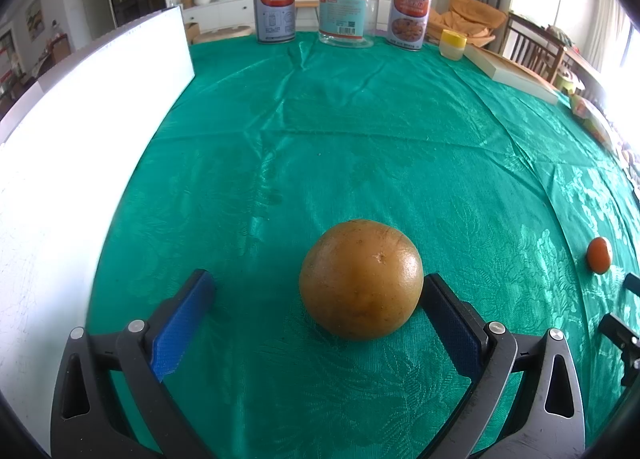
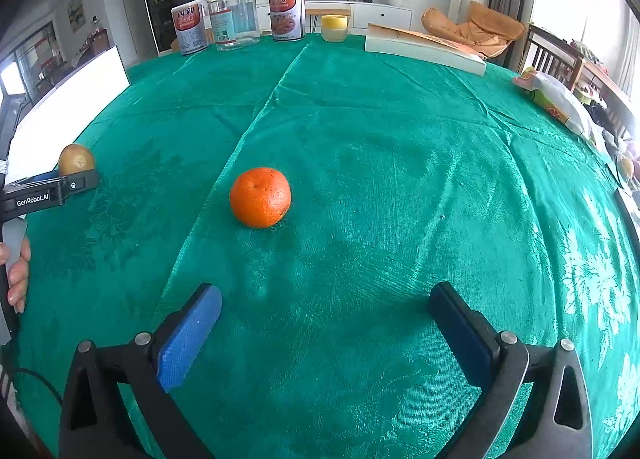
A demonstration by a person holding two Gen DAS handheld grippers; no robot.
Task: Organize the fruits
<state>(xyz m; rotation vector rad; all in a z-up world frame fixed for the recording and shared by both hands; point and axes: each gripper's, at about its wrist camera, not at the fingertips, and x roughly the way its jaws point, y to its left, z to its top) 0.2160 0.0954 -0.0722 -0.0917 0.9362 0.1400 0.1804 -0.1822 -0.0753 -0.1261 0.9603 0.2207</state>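
Observation:
A big brownish-yellow round fruit (image 1: 360, 279) sits on the green tablecloth (image 1: 320, 139) between the fingers of my left gripper (image 1: 319, 281). It lies against the right blue pad (image 1: 452, 319), with a wide gap to the left pad, so this gripper is open. The same fruit (image 2: 76, 159) shows at the far left of the right wrist view. A small orange (image 2: 260, 197) rests on the cloth ahead and to the left of my right gripper (image 2: 326, 293), which stands wide open with nothing between its fingers. That orange (image 1: 599, 255) also appears at the right edge of the left wrist view.
A white board (image 1: 80, 139) stands along the table's left side. At the far edge are two printed cans (image 1: 274, 7), a clear jar (image 1: 348, 7), a yellow-lidded cup (image 1: 453, 43) and a flat box (image 1: 516, 73). Snack bags (image 2: 560, 99) lie at the right. A hand (image 2: 18, 271) holds the left gripper.

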